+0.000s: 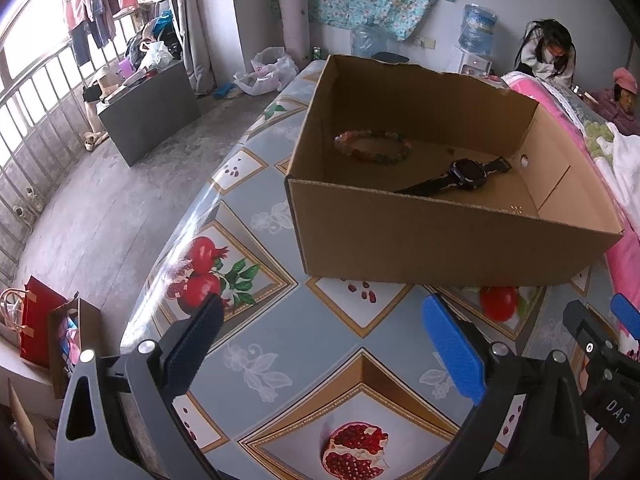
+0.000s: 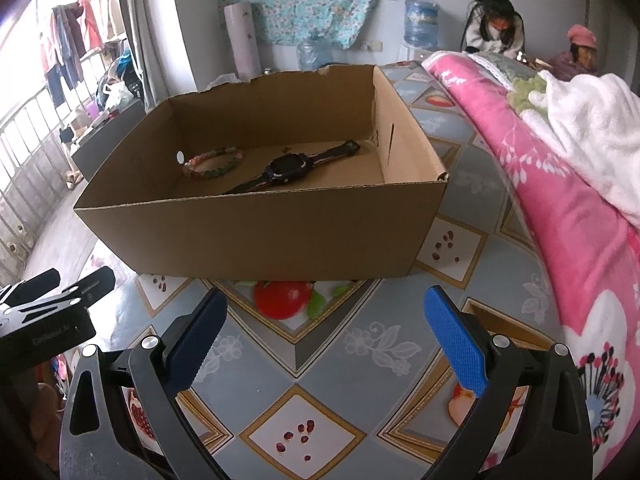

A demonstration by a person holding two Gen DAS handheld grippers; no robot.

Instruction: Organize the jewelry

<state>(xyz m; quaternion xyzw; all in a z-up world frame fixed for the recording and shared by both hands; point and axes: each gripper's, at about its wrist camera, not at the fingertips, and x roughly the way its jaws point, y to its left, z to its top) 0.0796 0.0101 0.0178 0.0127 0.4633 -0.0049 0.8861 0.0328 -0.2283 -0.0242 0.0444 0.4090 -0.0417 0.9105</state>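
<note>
Cardboard forms the open box (image 2: 256, 236) that serves as the landmark; it is set on a table (image 2: 344, 344) covered with a fruit-patterned cloth. Inside the box, on its floor, a beaded bracelet (image 2: 213, 163) is laid flat towards the left wall, and a dark wristwatch (image 2: 289, 169) is stretched out just beside it, nearer the middle, with its strap running towards the far right corner. Whether the two touch cannot be told.

Short of the box's near wall, the left gripper (image 1: 322, 344) is held over the table with its jaws spread wide and nothing between them. The right gripper (image 2: 322, 340) is likewise held before the near wall, jaws wide apart and empty. In the right wrist view the left gripper's black body is seen at the left edge, beside the box's near-left corner.

To the right of the box a pink floral quilt (image 2: 560, 216) is piled. Beyond the box, two people are seated by the far wall.
</note>
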